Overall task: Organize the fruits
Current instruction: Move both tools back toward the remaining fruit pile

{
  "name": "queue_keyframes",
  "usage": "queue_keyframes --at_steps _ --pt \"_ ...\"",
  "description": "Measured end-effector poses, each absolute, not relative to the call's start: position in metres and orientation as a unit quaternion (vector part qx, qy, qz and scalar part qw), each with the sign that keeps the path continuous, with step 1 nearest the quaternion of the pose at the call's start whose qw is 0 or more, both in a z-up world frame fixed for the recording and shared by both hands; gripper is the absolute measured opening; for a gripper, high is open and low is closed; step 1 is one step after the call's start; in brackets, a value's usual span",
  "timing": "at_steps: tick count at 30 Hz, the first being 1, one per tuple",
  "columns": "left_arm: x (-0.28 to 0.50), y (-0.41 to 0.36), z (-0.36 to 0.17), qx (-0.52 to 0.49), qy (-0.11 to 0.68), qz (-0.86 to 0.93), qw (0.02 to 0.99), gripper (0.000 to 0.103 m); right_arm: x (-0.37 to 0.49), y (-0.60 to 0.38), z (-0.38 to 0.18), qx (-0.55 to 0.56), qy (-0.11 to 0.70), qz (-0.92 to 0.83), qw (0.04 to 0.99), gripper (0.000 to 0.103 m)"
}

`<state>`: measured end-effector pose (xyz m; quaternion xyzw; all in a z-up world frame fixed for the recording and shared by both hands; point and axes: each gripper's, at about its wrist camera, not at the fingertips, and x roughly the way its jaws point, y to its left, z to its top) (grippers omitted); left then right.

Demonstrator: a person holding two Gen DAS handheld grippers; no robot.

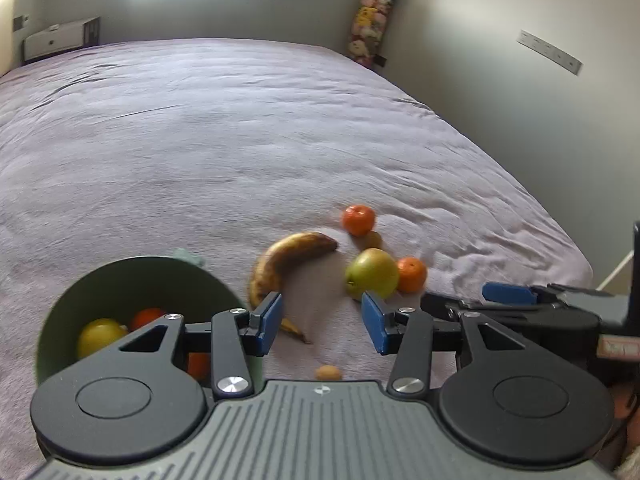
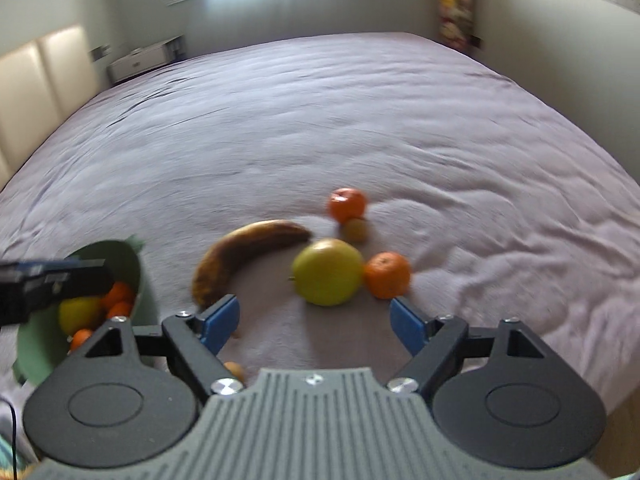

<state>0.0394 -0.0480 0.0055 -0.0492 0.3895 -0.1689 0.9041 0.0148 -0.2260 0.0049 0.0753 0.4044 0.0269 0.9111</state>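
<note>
On the lilac bedspread lie a spotted banana [image 1: 288, 260] [image 2: 244, 248], a yellow-green apple [image 1: 372, 272] [image 2: 328, 272], two oranges [image 1: 358, 219] [image 1: 412, 274] and a small brown fruit [image 1: 373, 239]. A tiny orange fruit [image 1: 328, 372] sits close below my left gripper [image 1: 322, 320], which is open and empty, just short of the banana's stem end. The green bowl [image 1: 132, 276] [image 2: 36, 360] at the left is tipped toward me and holds a yellow fruit [image 1: 100, 334] and oranges. My right gripper [image 2: 315, 322] stands open and empty, just short of the apple.
The bed's right edge [image 1: 560, 232] drops off beside a grey wall. A padded headboard [image 2: 44, 76] and a white nightstand [image 2: 140, 60] stand at the far left. Wide bare bedspread [image 1: 240, 120] stretches beyond the fruit.
</note>
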Motion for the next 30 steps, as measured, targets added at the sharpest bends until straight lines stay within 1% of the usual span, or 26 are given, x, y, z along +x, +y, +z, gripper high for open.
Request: queue_keyframes --at_steps 4,6,8,10,13,15,17,21,22,25,27,30 --pt "0.04 -0.063 -0.001 -0.039 0.382 -0.188 0.904 0.058 0.019 -0.243 -0.004 0.105 0.41 0.003 0.906 0.078" --pt "0.041 -0.071 -0.007 -0.021 0.39 -0.192 0.9 0.059 0.022 -0.25 -0.007 0.127 0.414 -0.003 0.901 0.076" --pt "0.041 -0.079 -0.015 -0.002 0.407 -0.189 0.894 0.059 0.025 -0.253 -0.012 0.137 0.42 -0.004 0.897 0.07" --pt "0.042 -0.083 -0.023 0.001 0.432 -0.191 0.881 0.059 0.027 -0.253 -0.016 0.138 0.427 -0.002 0.894 0.068" --pt "0.043 -0.085 -0.037 -0.01 0.461 -0.193 0.866 0.058 0.031 -0.25 -0.025 0.135 0.441 0.004 0.887 0.058" --pt "0.046 -0.085 -0.047 -0.022 0.476 -0.188 0.859 0.057 0.034 -0.248 -0.032 0.134 0.449 0.008 0.883 0.055" --pt "0.048 -0.083 -0.056 -0.035 0.488 -0.182 0.853 0.054 0.038 -0.247 -0.037 0.132 0.454 0.01 0.881 0.049" --pt "0.049 -0.083 -0.072 -0.042 0.497 -0.168 0.85 0.051 0.041 -0.248 -0.044 0.127 0.46 0.01 0.879 0.046" --pt "0.049 -0.083 -0.075 -0.039 0.497 -0.164 0.851 0.049 0.042 -0.249 -0.046 0.128 0.462 0.01 0.878 0.046" --pt "0.05 -0.092 -0.081 -0.016 0.495 -0.156 0.855 0.047 0.045 -0.249 -0.051 0.128 0.468 0.011 0.874 0.046" --pt "0.052 -0.098 -0.086 0.0 0.497 -0.155 0.854 0.046 0.048 -0.247 -0.054 0.119 0.471 0.01 0.874 0.043" --pt "0.054 -0.103 -0.092 0.015 0.5 -0.15 0.853 0.044 0.051 -0.247 -0.058 0.111 0.471 0.009 0.875 0.042"
